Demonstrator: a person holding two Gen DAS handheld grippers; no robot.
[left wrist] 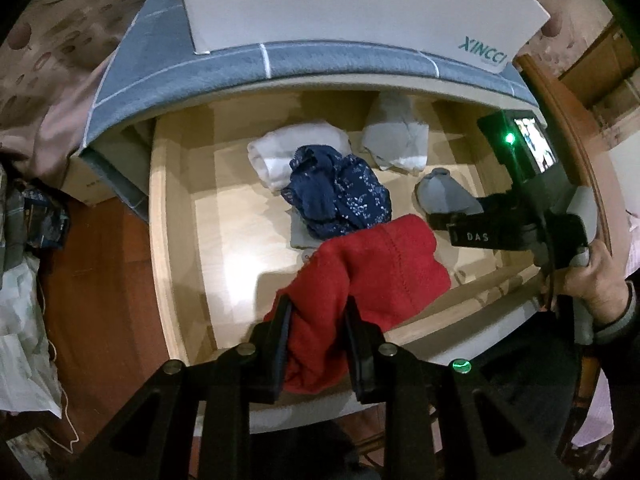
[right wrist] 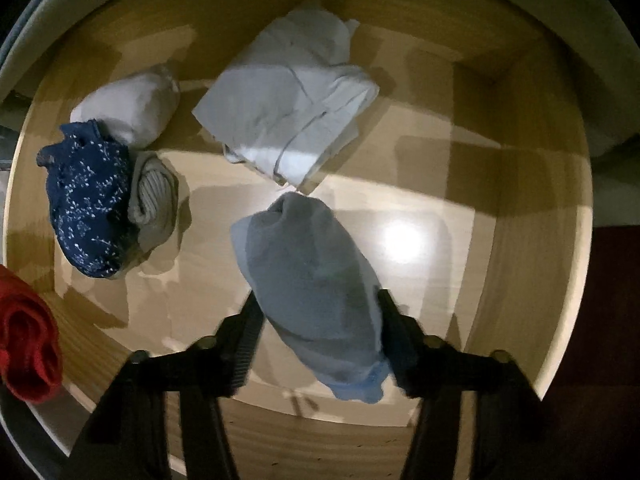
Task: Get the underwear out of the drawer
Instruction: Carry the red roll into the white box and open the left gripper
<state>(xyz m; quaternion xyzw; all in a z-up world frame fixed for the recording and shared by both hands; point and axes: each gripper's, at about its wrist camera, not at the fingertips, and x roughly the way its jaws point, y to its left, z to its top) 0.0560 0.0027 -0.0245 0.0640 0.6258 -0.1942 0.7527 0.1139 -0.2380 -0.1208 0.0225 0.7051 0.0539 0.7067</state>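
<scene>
**Two claws over an open drawer, each with a garment between its fingers**

While the drawer (left wrist: 176, 216) stands pulled out from under a blue-grey checked top (left wrist: 224, 68), its pale wooden floor lies mostly bare around both claws. Ahead of the left gripper (left wrist: 316, 320) the floor runs clear to the left wall; the front rail passes just beneath its fingers. Its jaws are narrow and clamped on the red underwear (left wrist: 376, 268), which bulges out beyond the fingertips and hangs over the drawer's near part.

Beyond the red piece, further into the drawer, sit the navy floral underwear (left wrist: 340, 192), a rolled white piece (left wrist: 288, 148) and a folded pale-grey garment (left wrist: 396, 140) near the back wall. A white box (left wrist: 340, 4) rests on the checked top above.

Pointing down into the drawer, the right gripper (right wrist: 318, 316) has the light-blue underwear (right wrist: 312, 280) between its fingers, which stand at the bundle's two flanks, pressing it; the picture is blurred there. Open floor with a bright glare lies to this claw's right, up to the side wall. To its left, well apart, a small beige roll (right wrist: 154, 196) touches the navy piece. A hand (left wrist: 592, 276) holds the right gripper's handle.
</scene>
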